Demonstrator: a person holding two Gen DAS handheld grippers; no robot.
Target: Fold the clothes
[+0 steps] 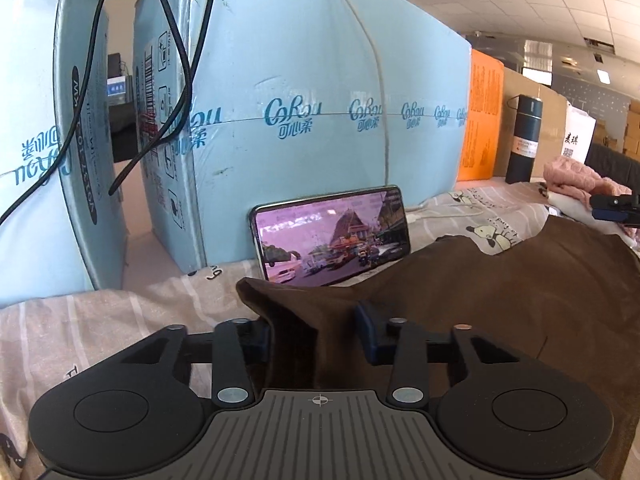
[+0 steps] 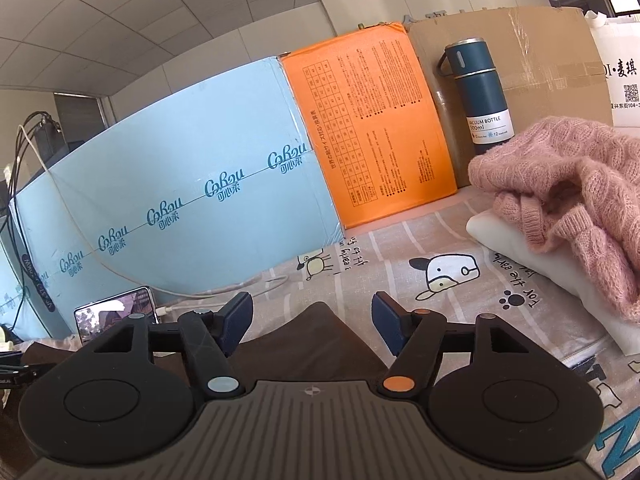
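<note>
A dark brown garment (image 1: pixel 500 292) lies on the cartoon-print sheet (image 1: pixel 100 320). My left gripper (image 1: pixel 316 336) is open; a raised corner of the brown cloth sits between its fingers, which stand apart. My right gripper (image 2: pixel 312 324) is open and a peak of the brown garment (image 2: pixel 316 328) lies between and under its fingers. The right gripper also shows at the right edge of the left wrist view (image 1: pixel 616 208). A pink knitted sweater (image 2: pixel 568 184) rests on a folded white garment (image 2: pixel 532 256) at the right.
A phone (image 1: pixel 332 236) playing video leans on light blue cartons (image 1: pixel 320 100). A white cable (image 2: pixel 224 292) runs along the sheet. An orange box (image 2: pixel 372 128), a brown carton (image 2: pixel 520 40) and a dark blue vacuum bottle (image 2: pixel 480 96) stand behind.
</note>
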